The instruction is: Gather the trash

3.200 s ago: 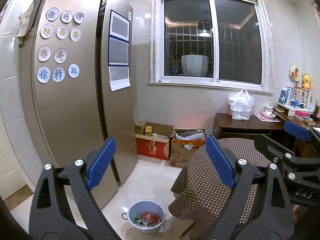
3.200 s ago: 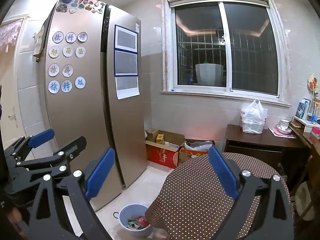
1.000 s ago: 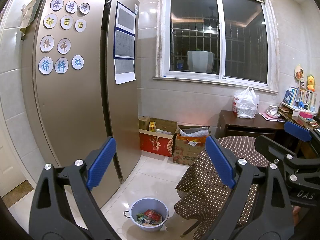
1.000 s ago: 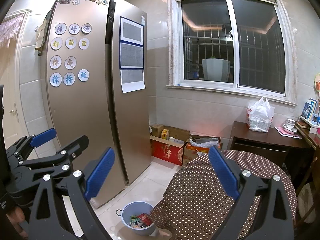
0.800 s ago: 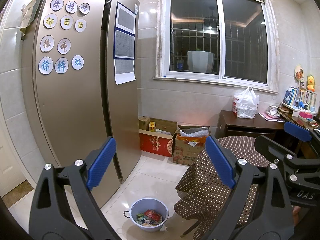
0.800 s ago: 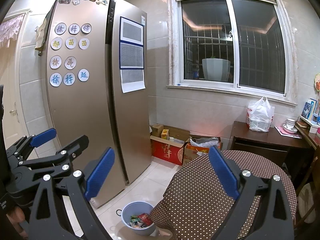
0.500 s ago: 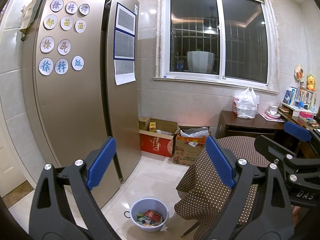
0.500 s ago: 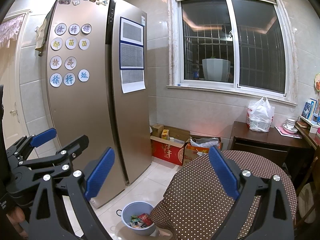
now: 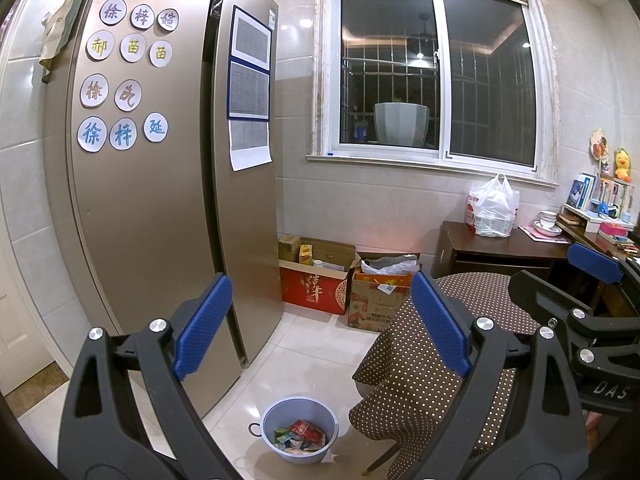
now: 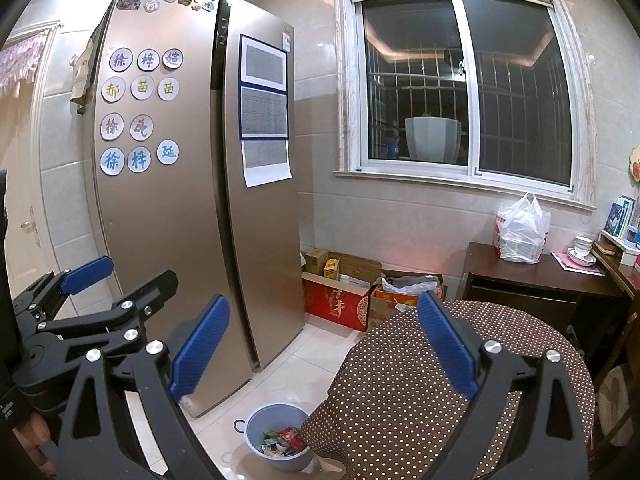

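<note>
A light blue plastic basin (image 9: 276, 412) stands on the tiled floor by the table, with colourful wrappers (image 9: 302, 436) inside; it also shows in the right wrist view (image 10: 260, 420), wrappers (image 10: 284, 440) in it. My left gripper (image 9: 320, 320) is open and empty, held high above the floor. My right gripper (image 10: 324, 344) is open and empty at similar height. Each gripper shows at the edge of the other's view: the right one (image 9: 592, 280), the left one (image 10: 116, 276).
A round table with a brown dotted cloth (image 10: 440, 380) stands right of the basin. A tall fridge (image 9: 160, 200) stands left. Cardboard boxes (image 9: 320, 280) sit under the window. A dark side table (image 9: 500, 248) holds a white plastic bag (image 9: 490, 210).
Both views have tilted and shifted slightly since 3.2 s ago, and barely at all in the last second. Both grippers stay open and empty.
</note>
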